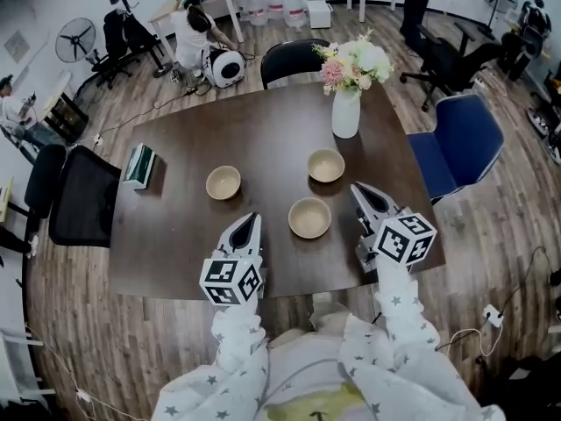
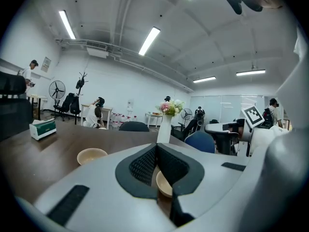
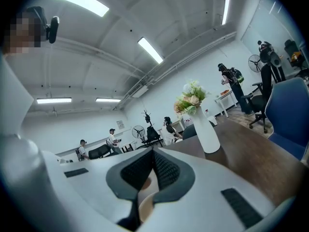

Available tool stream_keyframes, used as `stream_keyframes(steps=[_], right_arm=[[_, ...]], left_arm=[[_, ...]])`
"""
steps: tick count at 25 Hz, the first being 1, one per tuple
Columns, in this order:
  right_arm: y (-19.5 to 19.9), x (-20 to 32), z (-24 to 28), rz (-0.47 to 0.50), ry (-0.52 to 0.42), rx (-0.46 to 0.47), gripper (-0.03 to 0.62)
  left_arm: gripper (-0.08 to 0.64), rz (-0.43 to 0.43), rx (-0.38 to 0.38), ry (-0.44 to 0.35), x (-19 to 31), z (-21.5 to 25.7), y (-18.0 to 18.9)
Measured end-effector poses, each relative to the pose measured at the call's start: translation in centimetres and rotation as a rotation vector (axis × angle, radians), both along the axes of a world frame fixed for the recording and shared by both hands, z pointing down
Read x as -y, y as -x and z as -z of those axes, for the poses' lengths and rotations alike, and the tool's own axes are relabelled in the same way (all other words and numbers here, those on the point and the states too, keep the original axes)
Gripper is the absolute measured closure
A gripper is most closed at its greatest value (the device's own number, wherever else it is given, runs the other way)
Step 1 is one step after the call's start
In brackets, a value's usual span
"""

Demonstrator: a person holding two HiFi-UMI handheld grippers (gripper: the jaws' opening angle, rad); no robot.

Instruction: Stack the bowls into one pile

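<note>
Three beige bowls stand apart on the dark brown table: a left bowl, a far bowl and a near bowl. My left gripper is just left of the near bowl, shut, with nothing in it. My right gripper is to that bowl's right and below the far bowl, also shut and empty. In the left gripper view the left bowl sits ahead on the left, and another bowl shows under the closed tips. In the right gripper view a bowl's rim shows below the closed tips.
A white vase of flowers stands at the table's far side, right of centre. A green tissue box lies at the left edge. A black chair is on the left, a blue chair on the right, and another black chair behind.
</note>
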State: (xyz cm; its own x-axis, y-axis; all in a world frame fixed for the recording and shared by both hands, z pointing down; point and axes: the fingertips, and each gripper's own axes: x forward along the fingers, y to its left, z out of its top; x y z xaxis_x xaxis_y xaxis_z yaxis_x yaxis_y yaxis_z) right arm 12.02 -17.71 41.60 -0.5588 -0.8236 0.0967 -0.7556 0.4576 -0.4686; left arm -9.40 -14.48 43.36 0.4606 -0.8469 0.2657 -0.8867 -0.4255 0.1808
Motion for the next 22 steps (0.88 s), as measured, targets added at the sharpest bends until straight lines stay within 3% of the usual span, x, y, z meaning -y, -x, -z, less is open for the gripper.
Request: stream_keyframes(steps=[4,15,20,22], right_arm=[[-0.5,2.6,-1.3,0.012,0.032,0.005,0.571],[-0.5,8.1,-7.4,-0.033,0.151,-0.191,0.569],[-1.0,10.5,-10.5,-0.081,0.231,-0.239,0.566],[-1.0,11.1,-11.5,-0.095,0.264,-0.247,0.537]], left_arm=[[0.534,0.010,-0.003,0.015,1.6,-0.8,-1.0],[0.534,-0.001,0.017,0.103,6.1,-4.0,-1.4],[0.534,-0.028,0.032,0.151,8.6,-5.6,-1.6],[0.534,-0.039,0.034,0.176,9.2,-6.4,-1.7]])
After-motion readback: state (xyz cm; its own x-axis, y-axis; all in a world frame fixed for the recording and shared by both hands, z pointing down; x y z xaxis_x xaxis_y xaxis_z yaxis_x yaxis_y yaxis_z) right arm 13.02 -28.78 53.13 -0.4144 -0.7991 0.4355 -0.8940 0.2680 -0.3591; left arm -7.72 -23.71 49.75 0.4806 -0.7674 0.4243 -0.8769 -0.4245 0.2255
